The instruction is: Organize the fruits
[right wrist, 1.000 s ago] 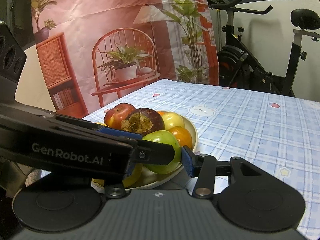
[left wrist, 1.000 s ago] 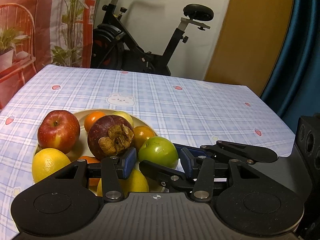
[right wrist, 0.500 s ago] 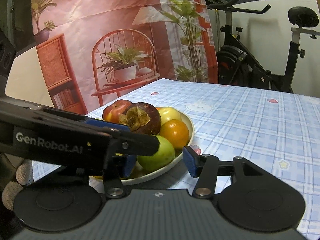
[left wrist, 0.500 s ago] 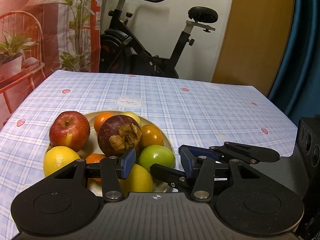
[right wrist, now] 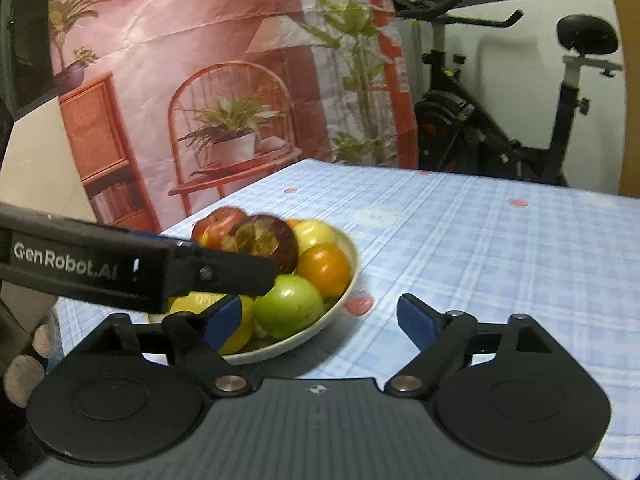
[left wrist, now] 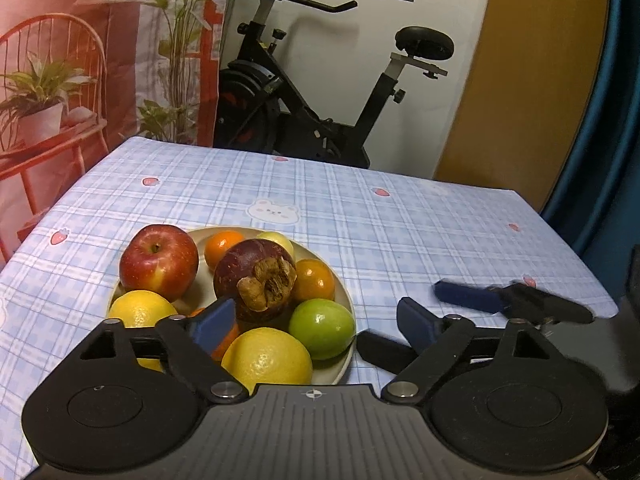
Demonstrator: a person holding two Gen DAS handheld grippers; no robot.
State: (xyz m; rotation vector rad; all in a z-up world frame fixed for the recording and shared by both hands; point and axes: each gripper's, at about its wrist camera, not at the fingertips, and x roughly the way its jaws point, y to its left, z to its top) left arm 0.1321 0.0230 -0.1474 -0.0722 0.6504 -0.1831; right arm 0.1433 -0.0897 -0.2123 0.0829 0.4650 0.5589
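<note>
A beige plate on the checked tablecloth holds a red apple, a dark mangosteen, oranges, lemons and a green apple. My left gripper is open and empty, just in front of the plate. My right gripper is open and empty, to the right of the plate; the green apple lies near its left finger. The right gripper's fingers show in the left wrist view.
The left gripper's arm crosses the right wrist view in front of the plate. An exercise bike stands behind the table's far edge. A pink printed backdrop hangs at the left. Bare tablecloth lies right of the plate.
Both grippers have drawn back from the plate and opened wider. The green apple stays on the plate. The right gripper has moved to the right, away from the fruit.
</note>
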